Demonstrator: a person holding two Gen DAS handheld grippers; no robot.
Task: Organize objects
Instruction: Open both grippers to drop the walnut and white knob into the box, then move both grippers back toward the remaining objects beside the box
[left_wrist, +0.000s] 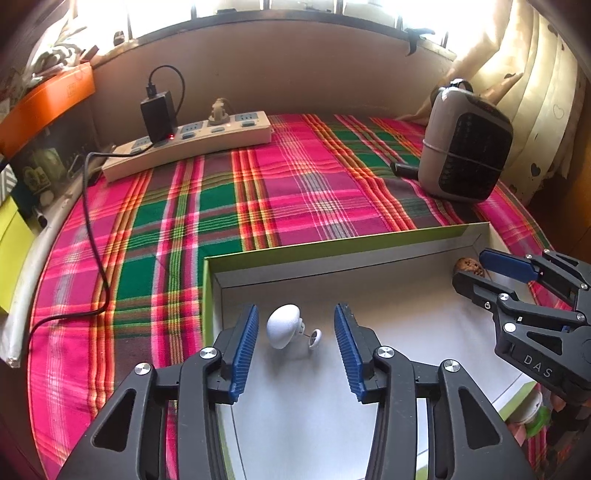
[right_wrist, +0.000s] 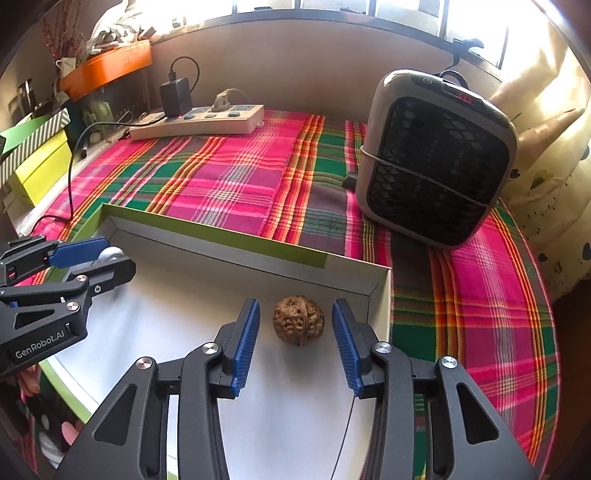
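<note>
Now | left hand-held gripper (left_wrist: 295, 343) tilted down, unclenched astride white earbud (left_wrist: 283, 325) | right hand-held gripper (right_wrist: 294, 339) likewise, astride walnut (right_wrist: 298, 319)

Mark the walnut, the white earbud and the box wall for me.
walnut (right_wrist: 298, 320): right wrist view, middle of its shell.
white earbud (left_wrist: 282, 325): left wrist view, its rounded body.
box wall (right_wrist: 221, 236): right wrist view, green far rim.
</note>
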